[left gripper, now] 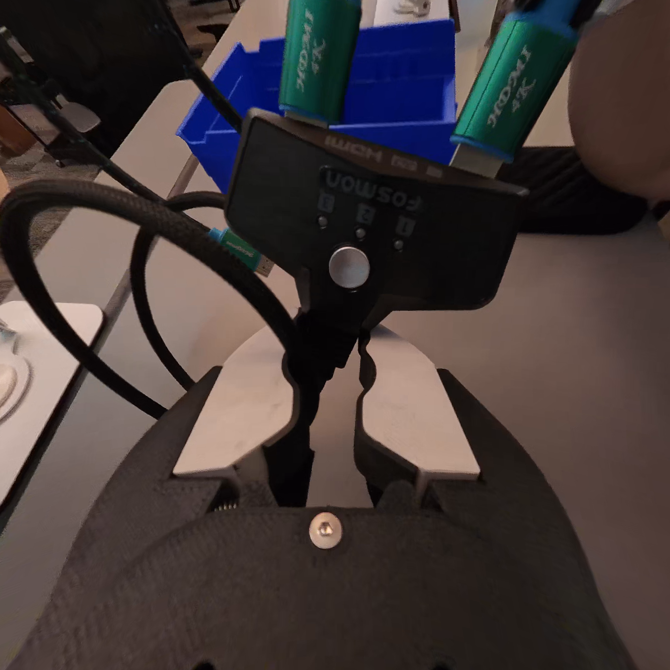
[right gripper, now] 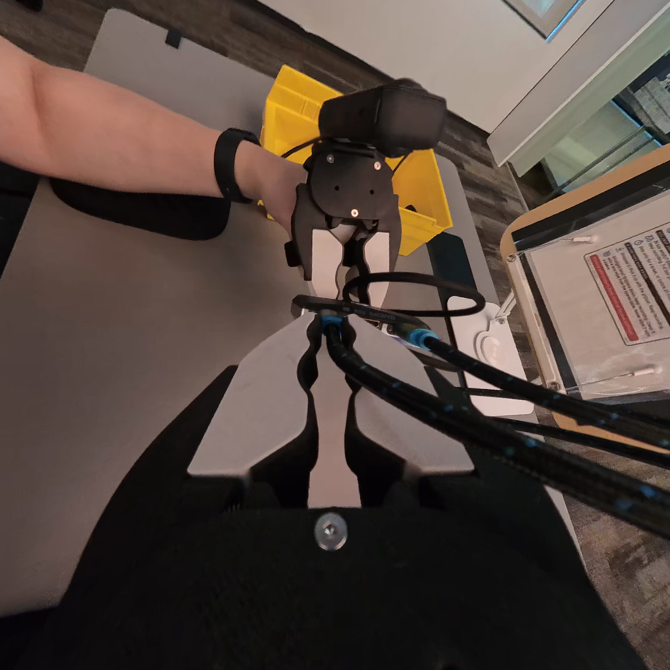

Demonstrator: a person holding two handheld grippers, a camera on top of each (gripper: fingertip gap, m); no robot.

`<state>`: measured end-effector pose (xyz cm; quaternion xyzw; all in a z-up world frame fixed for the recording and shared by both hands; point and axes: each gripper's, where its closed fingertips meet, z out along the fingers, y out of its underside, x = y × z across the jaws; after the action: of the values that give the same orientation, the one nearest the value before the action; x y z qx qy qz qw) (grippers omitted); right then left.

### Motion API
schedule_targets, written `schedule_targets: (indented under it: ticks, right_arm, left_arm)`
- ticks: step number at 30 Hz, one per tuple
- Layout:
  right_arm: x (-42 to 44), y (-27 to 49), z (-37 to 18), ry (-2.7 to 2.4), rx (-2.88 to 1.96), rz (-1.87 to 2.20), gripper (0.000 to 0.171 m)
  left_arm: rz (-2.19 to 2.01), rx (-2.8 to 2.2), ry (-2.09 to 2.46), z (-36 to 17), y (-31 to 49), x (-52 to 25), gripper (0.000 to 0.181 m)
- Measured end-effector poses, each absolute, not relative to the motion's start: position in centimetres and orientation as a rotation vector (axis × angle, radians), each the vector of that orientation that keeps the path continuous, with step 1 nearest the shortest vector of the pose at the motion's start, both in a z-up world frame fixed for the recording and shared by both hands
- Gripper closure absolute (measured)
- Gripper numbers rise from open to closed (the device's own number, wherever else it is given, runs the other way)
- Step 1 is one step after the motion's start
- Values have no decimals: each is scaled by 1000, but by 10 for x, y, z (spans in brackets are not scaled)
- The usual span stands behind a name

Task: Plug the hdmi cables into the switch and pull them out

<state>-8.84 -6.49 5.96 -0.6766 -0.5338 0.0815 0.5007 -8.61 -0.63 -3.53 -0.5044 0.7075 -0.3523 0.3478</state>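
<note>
- Nearest the left camera, the left gripper (left gripper: 331, 340) was clamped on the pigtail cable at the base of the black switch (left gripper: 369, 224), holding it above the table (left gripper: 544, 344).
- The right gripper (right gripper: 328, 328) pinched one green plug (left gripper: 507, 98) at a port; a second plug (left gripper: 319, 69) sat seated.
- Likely risk: an angled pull could twist the switch loose.
- The person's forearm (right gripper: 127, 145) reached level across the table.

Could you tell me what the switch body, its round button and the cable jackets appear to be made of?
Switch: probably brushed black metal or plastic; fine straight grain, matte sheen.
Button: looks like bare silver metal; pale satin face, soft highlight.
Cables: braided fabric sleeve, likely nylon; woven black texture with blue flecks.
Plug shells: seemingly anodised metal in green, glossy, with blue collars, though coloured plastic is possible.
</note>
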Motion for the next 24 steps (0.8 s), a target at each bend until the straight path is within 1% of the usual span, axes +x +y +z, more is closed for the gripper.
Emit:
schedule_targets:
  ticks: [5, 13, 20, 24]
  right_arm:
    - [-89, -64, 60, -1286, -1625, 193, 159]
    - [-96, -61, 54, -1343, -1595, 78, 160]
    - [-94, -66, 53, -1423, -1472, 121, 160]
    - [-89, -60, 47, -1412, -1502, 114, 160]
  left_arm:
    - [-953, -1333, 1816, -34, -6, -87, 155]
    - [-947, -1362, 1792, -38, 1, -87, 155]
    - [-917, -1351, 1821, -41, -4, -86, 156]
    - [-887, -1397, 1798, -46, 3, -85, 156]
